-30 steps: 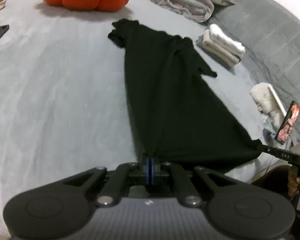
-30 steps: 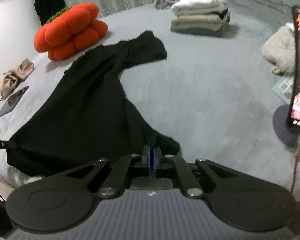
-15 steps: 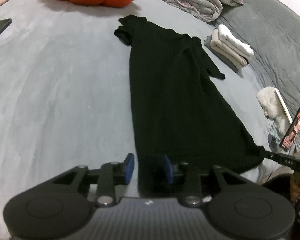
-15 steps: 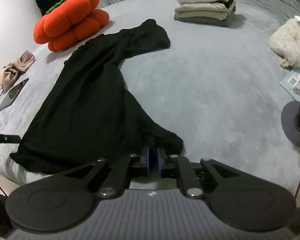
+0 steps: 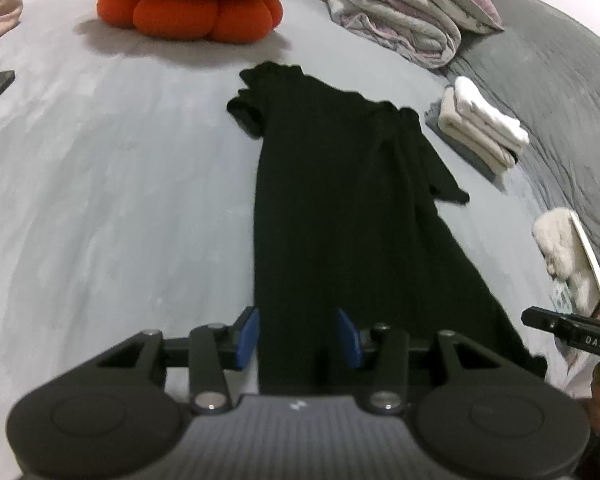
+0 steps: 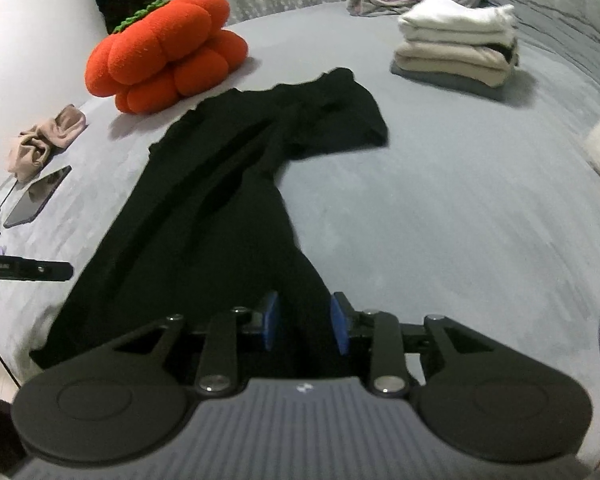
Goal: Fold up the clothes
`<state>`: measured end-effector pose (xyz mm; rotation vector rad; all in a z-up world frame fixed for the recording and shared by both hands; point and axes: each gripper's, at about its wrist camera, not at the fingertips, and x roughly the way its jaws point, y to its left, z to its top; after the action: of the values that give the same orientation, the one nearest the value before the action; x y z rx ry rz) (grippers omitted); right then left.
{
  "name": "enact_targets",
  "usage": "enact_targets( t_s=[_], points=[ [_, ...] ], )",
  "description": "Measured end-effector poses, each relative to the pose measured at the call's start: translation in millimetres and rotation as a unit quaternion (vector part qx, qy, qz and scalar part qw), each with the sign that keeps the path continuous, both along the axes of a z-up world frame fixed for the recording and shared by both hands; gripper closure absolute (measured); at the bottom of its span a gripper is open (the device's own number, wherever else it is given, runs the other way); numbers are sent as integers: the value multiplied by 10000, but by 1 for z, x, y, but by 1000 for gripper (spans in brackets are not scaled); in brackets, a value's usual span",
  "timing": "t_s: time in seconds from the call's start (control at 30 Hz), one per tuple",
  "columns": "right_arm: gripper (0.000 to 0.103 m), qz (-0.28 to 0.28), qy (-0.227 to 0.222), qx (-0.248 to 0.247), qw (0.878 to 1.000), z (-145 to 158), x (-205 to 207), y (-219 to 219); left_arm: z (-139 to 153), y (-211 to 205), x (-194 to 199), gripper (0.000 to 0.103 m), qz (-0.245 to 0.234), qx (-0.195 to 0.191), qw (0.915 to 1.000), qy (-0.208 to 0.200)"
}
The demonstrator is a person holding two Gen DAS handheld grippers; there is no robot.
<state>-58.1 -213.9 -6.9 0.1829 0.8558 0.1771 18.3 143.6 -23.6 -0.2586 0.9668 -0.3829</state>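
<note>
While the black dress (image 5: 340, 208) lies stretched lengthwise on the grey bedspread (image 5: 112, 200), its hem is found at the near edge of the bed and its short sleeves at the far end. The left gripper (image 5: 298, 338) is seen with its blue pads (image 5: 247, 336) spread wide, the near left corner of the hem lying between them but nothing pinched. The right gripper (image 6: 305, 326) is likewise held apart, its blue pads (image 6: 269, 320) standing on either side of the hem's near right corner, and no cloth is clamped. From the right wrist view, the skirt is shown flared toward the near left, with long folds running up toward the bodice, and one sleeve is spread to the right at the far end. An orange pumpkin-shaped cushion (image 6: 166, 52) is placed beyond the dress, to the far left. A stack of folded clothes (image 6: 456, 44), white on top and beige beneath, is set at the far right, well apart from the dress. A rolled blanket (image 5: 396, 16) is seen farther back. A crumpled beige cloth (image 6: 46, 140) and a dark tablet (image 6: 38, 196) are left on the bedspread at the left side. A fluffy cream item (image 5: 560, 240) is visible near the right edge.
</note>
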Motion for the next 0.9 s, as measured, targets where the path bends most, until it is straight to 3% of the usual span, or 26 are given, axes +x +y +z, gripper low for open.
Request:
enact_targets(
  t_s=[0.47, 0.67, 0.9],
  points=[
    [66, 322, -179, 111, 9993, 13, 67, 30, -5, -23, 41, 53, 412, 85, 9988, -231],
    [62, 294, -232, 114, 9992, 2, 89, 31, -12, -44, 56, 48, 384, 393, 9977, -396],
    [61, 217, -44, 95, 9997, -17, 111, 25, -21, -54, 72, 43, 516, 440, 9964, -518]
  ],
)
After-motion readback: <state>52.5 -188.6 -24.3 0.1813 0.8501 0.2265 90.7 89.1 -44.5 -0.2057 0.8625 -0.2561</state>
